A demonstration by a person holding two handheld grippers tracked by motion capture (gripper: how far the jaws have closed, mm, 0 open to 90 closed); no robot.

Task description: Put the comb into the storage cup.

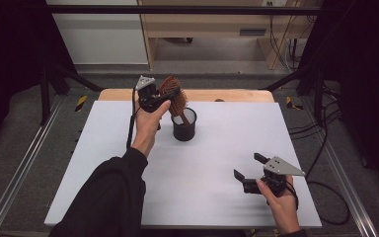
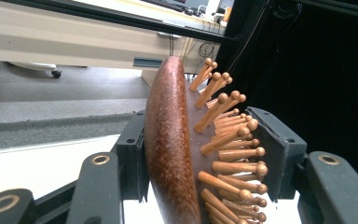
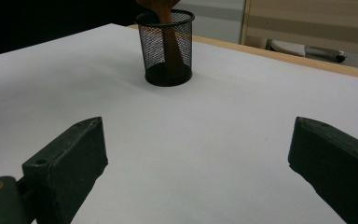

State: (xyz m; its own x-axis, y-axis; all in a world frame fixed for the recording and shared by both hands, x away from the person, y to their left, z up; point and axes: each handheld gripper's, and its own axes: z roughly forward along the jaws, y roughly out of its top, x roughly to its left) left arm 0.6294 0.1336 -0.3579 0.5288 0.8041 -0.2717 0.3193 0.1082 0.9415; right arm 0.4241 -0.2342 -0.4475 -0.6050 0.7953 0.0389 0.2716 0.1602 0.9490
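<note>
A brown wooden hairbrush (image 1: 170,91) with peg bristles stands tilted, its handle down inside a black mesh cup (image 1: 184,126) at the back middle of the white table (image 1: 103,163). My left gripper (image 1: 163,98) is shut on the brush head. In the left gripper view one pad lies on the smooth back of the hairbrush (image 2: 168,140) and the other meets the bristle tips, with the left gripper (image 2: 205,126) around it. My right gripper (image 1: 247,165) rests open at the front right, holding nothing. In the right gripper view the mesh cup (image 3: 168,46) stands well beyond the right gripper (image 3: 198,135).
A wooden strip (image 1: 227,95) runs along the table's far edge. Behind it are a grey floor and pale wooden furniture (image 1: 202,24). Black frame bars and cables (image 1: 321,148) line the right side. Dark curtains close both sides.
</note>
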